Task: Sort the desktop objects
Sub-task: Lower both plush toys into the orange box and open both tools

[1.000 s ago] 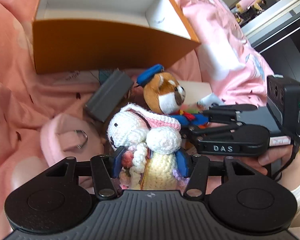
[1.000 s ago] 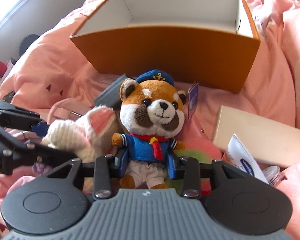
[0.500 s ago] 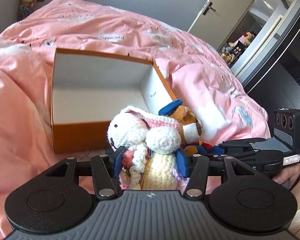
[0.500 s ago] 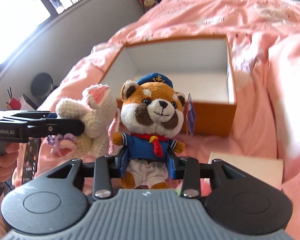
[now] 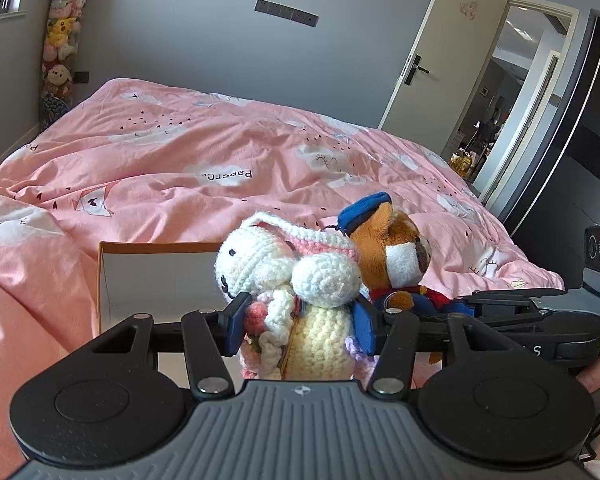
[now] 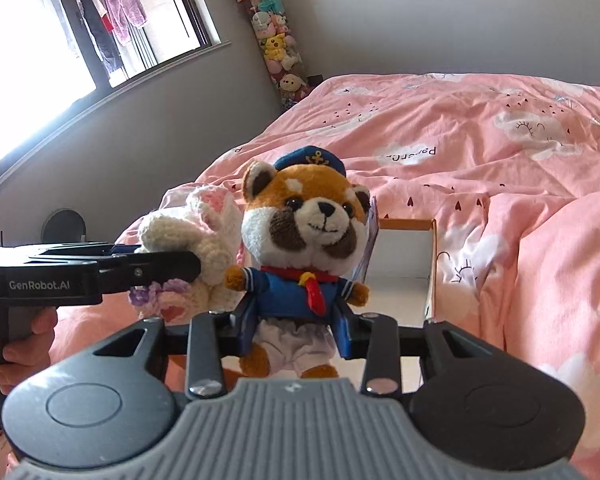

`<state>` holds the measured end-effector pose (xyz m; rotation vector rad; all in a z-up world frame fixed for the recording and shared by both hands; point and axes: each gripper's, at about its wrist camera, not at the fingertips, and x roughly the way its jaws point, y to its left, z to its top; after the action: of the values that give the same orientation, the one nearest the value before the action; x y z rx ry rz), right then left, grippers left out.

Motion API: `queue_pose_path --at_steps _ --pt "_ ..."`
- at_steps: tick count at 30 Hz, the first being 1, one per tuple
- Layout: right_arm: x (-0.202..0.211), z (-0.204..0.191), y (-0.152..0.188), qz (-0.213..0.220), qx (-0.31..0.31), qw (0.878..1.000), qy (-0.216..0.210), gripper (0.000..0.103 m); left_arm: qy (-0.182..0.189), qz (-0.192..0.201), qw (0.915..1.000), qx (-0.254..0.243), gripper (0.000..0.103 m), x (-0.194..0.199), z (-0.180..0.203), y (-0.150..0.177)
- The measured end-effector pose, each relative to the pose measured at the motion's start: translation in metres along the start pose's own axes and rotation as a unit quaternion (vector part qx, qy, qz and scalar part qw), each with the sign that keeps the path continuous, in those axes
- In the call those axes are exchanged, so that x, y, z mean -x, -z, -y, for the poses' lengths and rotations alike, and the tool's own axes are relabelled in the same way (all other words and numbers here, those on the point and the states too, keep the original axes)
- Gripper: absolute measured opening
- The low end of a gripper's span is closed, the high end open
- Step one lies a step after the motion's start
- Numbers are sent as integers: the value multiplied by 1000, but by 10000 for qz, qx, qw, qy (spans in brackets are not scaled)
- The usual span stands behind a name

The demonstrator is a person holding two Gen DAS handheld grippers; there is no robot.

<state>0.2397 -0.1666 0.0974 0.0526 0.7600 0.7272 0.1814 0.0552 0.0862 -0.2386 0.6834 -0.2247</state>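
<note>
My left gripper (image 5: 300,326) is shut on a crocheted white bunny (image 5: 296,280) with pink ears, its blue pads pressing the yellow body. The right gripper (image 6: 296,322) is shut on a red panda plush (image 6: 306,232) in a blue sailor suit and cap, gripped at the waist. Both toys hang in the air side by side, above and in front of the open orange box (image 5: 148,276) with a white inside; its far corner (image 6: 428,248) shows behind the panda. In the right wrist view the bunny (image 6: 204,236) is at the left with the left gripper around it. The panda (image 5: 392,256) shows right of the bunny in the left wrist view.
A pink quilt (image 5: 220,160) with cloud prints covers the bed all around the box. A column of plush toys (image 6: 276,48) hangs in the far corner. A door (image 5: 432,68) stands open at the right, a window (image 6: 40,40) at the left. A hand (image 6: 16,344) holds the left gripper's handle.
Both grippers have risen off the quilt with their toys and tilted upward. The box has dropped low in both views, and the bed and room walls have come into sight.
</note>
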Motion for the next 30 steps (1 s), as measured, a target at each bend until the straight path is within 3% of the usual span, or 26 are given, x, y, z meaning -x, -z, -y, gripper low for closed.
queue_pose_path --at_steps 7,16,23,30 --pt "-69 27 6 -1002 -183 9942 354 41 14 -662 9977 135 61 -61 -22 14" --pt "-108 29 29 -1888 -40 9785 824 42 -35 -1518 9882 -224 60 -118 -28 40" --pt "-114 37 27 -2141 3 9700 1148 44 103 -1910 9811 -299 60 -145 -27 40" --pt "-107 40 19 -2229 -33 9700 969 54 273 -2180 9753 -238 62 -161 -27 42"
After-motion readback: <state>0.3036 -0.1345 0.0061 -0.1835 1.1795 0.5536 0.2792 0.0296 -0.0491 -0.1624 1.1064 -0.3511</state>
